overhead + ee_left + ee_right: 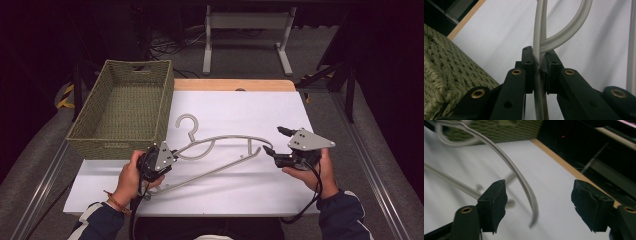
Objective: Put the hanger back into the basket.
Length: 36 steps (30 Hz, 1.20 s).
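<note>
Pinching the one grey hanger [220, 150] near its left end, my left gripper [172, 152] hides the rod between its pressed jaws, so how the bars join there is hard to make out. My right gripper [274, 141] hangs with jaws spread just beside the hanger's right tip, seemingly not touching it. One woven basket [122, 107] sits on the white table [280, 195], its far corner overhanging the edge. Beyond lies a dim room, grey floor, cables.
</note>
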Each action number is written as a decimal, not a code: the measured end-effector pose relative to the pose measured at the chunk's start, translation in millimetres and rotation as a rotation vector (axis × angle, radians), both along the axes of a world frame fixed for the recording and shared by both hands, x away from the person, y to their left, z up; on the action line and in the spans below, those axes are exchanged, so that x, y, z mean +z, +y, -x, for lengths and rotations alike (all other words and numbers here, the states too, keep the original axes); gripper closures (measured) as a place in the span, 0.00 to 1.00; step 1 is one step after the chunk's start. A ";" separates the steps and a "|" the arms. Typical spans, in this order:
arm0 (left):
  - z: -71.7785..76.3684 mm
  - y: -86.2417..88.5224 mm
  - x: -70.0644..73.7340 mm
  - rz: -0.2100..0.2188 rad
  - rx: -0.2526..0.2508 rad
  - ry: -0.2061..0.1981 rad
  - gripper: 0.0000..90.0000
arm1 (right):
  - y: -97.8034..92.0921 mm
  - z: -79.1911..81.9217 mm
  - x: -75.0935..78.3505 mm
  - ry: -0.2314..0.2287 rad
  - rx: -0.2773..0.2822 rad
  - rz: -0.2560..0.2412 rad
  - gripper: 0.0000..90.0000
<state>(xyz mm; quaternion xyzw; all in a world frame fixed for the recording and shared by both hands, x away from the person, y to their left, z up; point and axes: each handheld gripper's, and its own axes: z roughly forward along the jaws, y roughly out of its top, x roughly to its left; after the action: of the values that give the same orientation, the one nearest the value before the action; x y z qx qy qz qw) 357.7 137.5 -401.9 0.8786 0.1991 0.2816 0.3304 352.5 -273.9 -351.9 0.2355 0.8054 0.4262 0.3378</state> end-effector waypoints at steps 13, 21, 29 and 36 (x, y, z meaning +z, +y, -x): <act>-2.8 12.8 21.5 0.157 0.021 -0.044 0.91 | -41.0 -17.3 -40.1 0.082 -0.151 -0.125 0.23; -6.9 16.3 32.4 0.230 0.058 -0.070 0.91 | -40.0 -18.0 -55.3 0.036 -0.161 -0.139 0.19; -15.1 17.4 45.7 0.289 0.073 -0.088 0.91 | -33.2 -16.5 -58.4 0.035 -0.158 -0.129 0.18; -19.8 32.1 63.1 0.339 0.117 -0.116 0.91 | -27.9 -16.1 -59.9 0.046 -0.145 -0.097 0.19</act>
<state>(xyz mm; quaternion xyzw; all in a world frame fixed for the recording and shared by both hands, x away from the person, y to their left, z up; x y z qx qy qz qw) 377.5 169.6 -338.8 0.7796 0.2752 0.3131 0.4675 368.6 -301.8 -411.8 0.3189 0.7724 0.4335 0.3373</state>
